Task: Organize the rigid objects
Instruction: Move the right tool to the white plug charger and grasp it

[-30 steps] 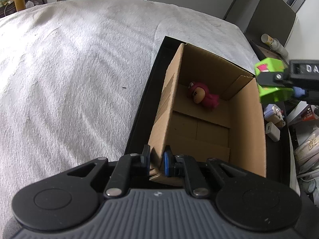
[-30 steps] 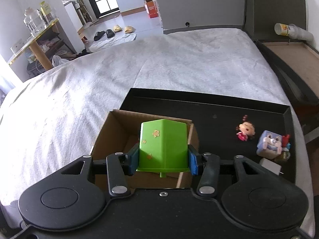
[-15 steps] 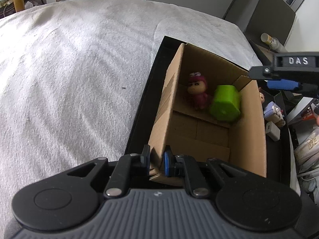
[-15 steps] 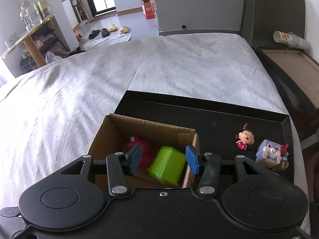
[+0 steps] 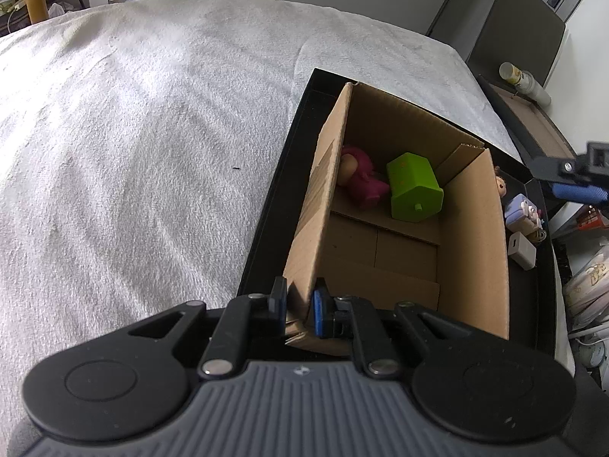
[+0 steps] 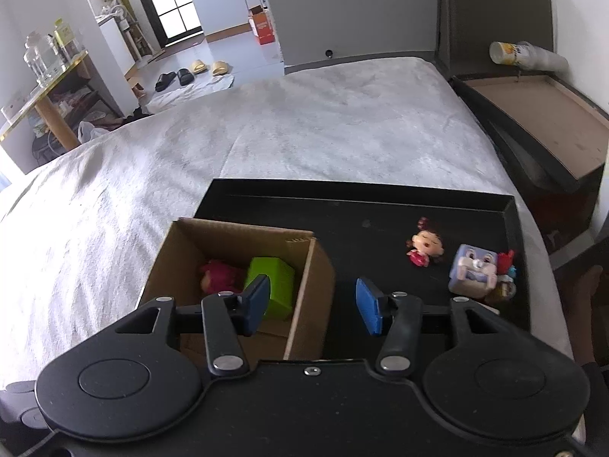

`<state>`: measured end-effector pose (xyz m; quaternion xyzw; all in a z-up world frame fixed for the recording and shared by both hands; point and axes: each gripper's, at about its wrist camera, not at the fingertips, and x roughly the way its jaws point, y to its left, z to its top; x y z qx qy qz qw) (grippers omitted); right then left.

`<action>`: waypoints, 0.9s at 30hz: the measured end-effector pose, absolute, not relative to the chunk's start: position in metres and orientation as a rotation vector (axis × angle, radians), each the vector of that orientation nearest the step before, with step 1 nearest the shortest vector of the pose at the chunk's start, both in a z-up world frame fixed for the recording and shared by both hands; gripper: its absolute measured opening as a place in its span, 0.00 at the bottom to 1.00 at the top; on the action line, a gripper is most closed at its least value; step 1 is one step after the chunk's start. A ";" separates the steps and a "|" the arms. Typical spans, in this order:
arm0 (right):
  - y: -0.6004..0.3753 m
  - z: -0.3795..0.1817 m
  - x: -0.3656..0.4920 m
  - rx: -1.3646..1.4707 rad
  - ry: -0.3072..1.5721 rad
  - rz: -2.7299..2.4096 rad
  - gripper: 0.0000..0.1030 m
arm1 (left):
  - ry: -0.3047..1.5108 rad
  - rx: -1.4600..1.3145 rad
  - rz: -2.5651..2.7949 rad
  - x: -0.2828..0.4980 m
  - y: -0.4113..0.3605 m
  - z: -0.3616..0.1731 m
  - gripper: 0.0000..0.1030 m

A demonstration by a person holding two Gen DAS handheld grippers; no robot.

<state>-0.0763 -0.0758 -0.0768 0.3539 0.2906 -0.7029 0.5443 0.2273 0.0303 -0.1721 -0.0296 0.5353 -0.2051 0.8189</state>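
Note:
A cardboard box (image 5: 475, 236) (image 6: 304, 285) stands on a black tray (image 6: 380, 209) (image 5: 274, 205). Inside lie a green block (image 5: 415, 186) (image 6: 278, 282) and a magenta plush figure (image 5: 361, 179) (image 6: 220, 272). My left gripper (image 5: 298, 304) is shut on the box's near corner wall. My right gripper (image 6: 312, 304) is open and empty above the box's right wall; it also shows at the right edge of the left wrist view (image 5: 571, 181). On the tray lie a small doll in red (image 6: 424, 245), a lilac cube toy (image 6: 472, 270) (image 5: 521, 209) and a white adapter (image 5: 521, 249).
The tray rests on a bed with a white blanket (image 5: 133, 152) (image 6: 323, 122). A dark open case (image 6: 533, 114) with a can (image 6: 525, 53) on it stands to the right. Clutter (image 5: 586, 285) lies beyond the bed's right edge.
My right gripper opened and let the green block fall into the box beside the plush figure, then moved right and back. The left gripper stayed shut on the box.

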 end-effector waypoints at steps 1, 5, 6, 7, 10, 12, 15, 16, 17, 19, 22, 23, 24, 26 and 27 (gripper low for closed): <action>-0.074 -0.077 -0.079 0.842 0.689 -1.671 0.50 | 1.140 -0.062 -0.438 0.227 0.030 -0.172 0.12; -0.064 -0.078 -0.090 0.863 0.680 -1.682 0.51 | 1.141 -0.060 -0.439 0.227 0.030 -0.172 0.12; -0.062 -0.078 -0.093 0.867 0.681 -1.686 0.52 | 1.142 -0.059 -0.441 0.227 0.030 -0.172 0.12; -0.060 -0.079 -0.095 0.869 0.682 -1.688 0.52 | 1.142 -0.058 -0.441 0.228 0.030 -0.172 0.12; -0.053 -0.080 -0.103 0.881 0.675 -1.698 0.53 | 1.142 -0.059 -0.443 0.228 0.030 -0.172 0.12; -0.048 -0.081 -0.109 0.886 0.673 -1.704 0.53 | 1.144 -0.064 -0.445 0.228 0.031 -0.172 0.12; -0.040 -0.083 -0.116 0.888 0.672 -1.707 0.53 | 1.143 -0.060 -0.448 0.228 0.031 -0.173 0.12; -0.038 -0.083 -0.118 0.887 0.668 -1.708 0.54 | 1.144 -0.054 -0.448 0.228 0.031 -0.173 0.12; -0.035 -0.083 -0.121 0.887 0.662 -1.710 0.54 | 1.144 -0.050 -0.448 0.228 0.031 -0.173 0.12; -0.029 -0.084 -0.127 0.885 0.648 -1.716 0.58 | 1.144 -0.046 -0.448 0.228 0.031 -0.173 0.12; -0.022 -0.086 -0.137 0.880 0.639 -1.726 0.60 | 1.144 -0.044 -0.450 0.228 0.030 -0.174 0.12; -0.020 -0.087 -0.140 0.883 0.635 -1.729 0.60 | 1.144 -0.043 -0.450 0.229 0.030 -0.174 0.12; -0.017 -0.088 -0.145 0.890 0.624 -1.731 0.60 | 1.145 -0.041 -0.452 0.229 0.029 -0.174 0.12; -0.010 -0.091 -0.153 0.900 0.605 -1.736 0.60 | 1.145 -0.035 -0.455 0.228 0.030 -0.174 0.12; -0.007 -0.093 -0.159 0.905 0.597 -1.743 0.60 | 1.145 -0.033 -0.457 0.228 0.030 -0.174 0.12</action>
